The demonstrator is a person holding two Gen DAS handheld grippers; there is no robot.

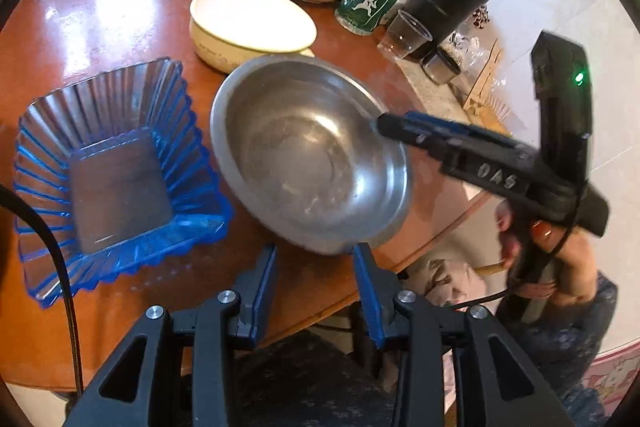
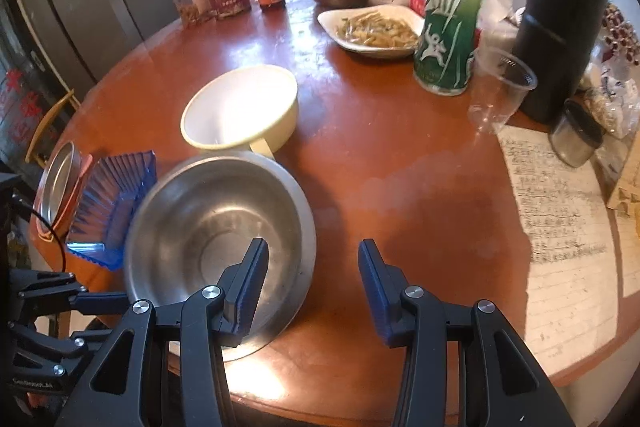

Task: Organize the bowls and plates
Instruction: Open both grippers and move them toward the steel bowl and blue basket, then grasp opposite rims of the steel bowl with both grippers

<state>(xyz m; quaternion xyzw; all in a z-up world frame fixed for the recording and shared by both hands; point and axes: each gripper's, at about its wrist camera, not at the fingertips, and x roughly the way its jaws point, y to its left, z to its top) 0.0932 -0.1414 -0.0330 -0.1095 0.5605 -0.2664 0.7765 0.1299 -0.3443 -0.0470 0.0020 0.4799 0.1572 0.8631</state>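
Nearest the left gripper [image 1: 316, 267] is the near rim of the steel bowl [image 1: 308, 155]: its jaws stand apart with nothing pressed between them, the right finger just at the rim's lowest edge, the left finger over bare table [image 1: 120, 7]. The right gripper [image 2: 314, 283] is also released and holds nothing. It straddles the bowl's right rim, its left finger over the bowl's inside and its right finger outside above the table; whether either pad touches metal I cannot tell. In the left wrist view that same gripper comes in from the right, its tip at the bowl's right rim. The bowl appears tilted in the left view, but whether it is lifted cannot be told. So the bowl lies straight ahead of the left gripper and ahead-left of the right; the right looks better placed to pinch the rim, as a wall already runs between its fingers. The bowl is round, so no long axis matters. Just left of it sits the blue dish [image 1: 112, 163], empty, nearly touching. Beyond both stands the cream bowl [image 1: 252, 23], close behind the steel one, a likely nesting place.
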